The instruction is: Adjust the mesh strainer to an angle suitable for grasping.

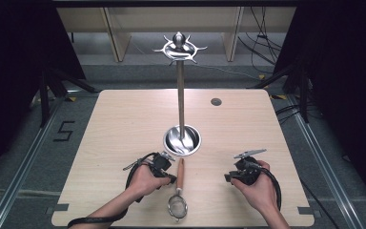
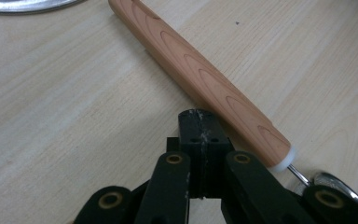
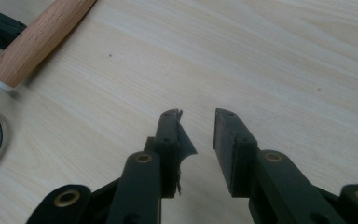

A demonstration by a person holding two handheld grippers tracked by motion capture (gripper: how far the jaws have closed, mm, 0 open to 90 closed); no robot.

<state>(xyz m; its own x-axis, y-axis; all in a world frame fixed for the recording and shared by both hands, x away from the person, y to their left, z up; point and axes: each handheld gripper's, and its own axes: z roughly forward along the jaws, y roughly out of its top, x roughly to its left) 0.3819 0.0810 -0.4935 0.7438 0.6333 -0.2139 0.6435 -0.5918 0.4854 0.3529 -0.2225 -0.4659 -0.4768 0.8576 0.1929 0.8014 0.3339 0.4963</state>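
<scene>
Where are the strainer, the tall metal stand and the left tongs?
strainer (image 1: pixel 180 173): high view, on its wooden handle.
stand (image 1: pixel 180 95): high view, midway up its pole.
left tongs (image 2: pixel 199 128): left gripper view, at the closed tips beside the handle.

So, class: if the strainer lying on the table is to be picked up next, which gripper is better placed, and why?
Probably the left gripper: its shut jaws sit right beside the strainer and its wooden handle. The right gripper, jaws open, is farther off over bare table.

Strainer (image 1: pixel 178 191): wooden handle, wire mesh bowl, flat on worktop, handle just beside closed left fingers (image 2: pixel 200 135), apart from right fingers (image 3: pixel 226 140).
</scene>
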